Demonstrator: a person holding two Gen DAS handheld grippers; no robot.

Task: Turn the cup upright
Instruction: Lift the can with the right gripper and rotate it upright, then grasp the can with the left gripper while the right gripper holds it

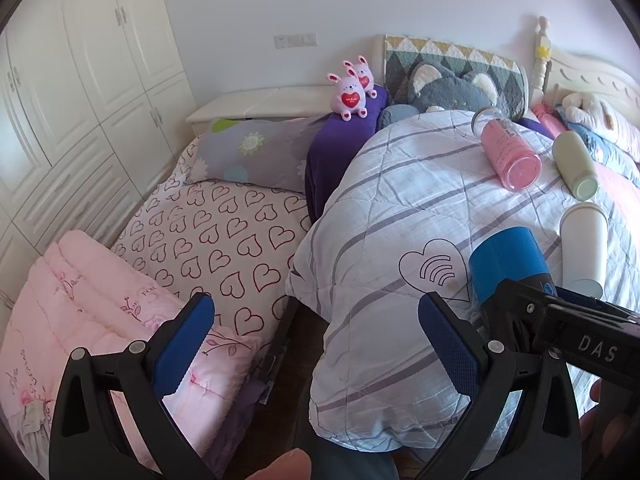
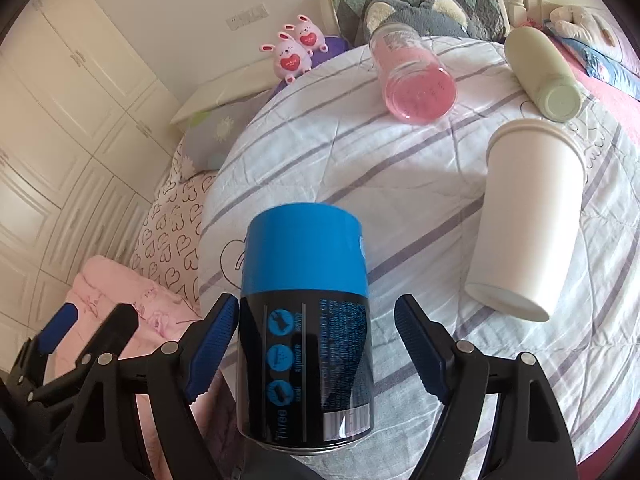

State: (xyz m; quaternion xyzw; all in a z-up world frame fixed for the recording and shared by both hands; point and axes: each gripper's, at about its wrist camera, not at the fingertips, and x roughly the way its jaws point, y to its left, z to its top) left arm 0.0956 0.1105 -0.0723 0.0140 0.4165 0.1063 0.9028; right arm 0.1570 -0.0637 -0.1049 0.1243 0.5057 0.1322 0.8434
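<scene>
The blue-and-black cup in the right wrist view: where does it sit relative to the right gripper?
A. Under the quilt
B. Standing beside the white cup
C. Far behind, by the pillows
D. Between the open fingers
D: the blue-and-black cup lies between the spread fingers of the right gripper, jaws not closed on it.

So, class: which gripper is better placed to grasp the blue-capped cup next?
Right. The right gripper straddles the blue-capped cup, open. The left gripper hangs open off the bed's edge.

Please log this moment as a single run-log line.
right gripper: open, jaws straddling the lying blue-capped black cup | left gripper: open, empty | cup not yet upright
</scene>
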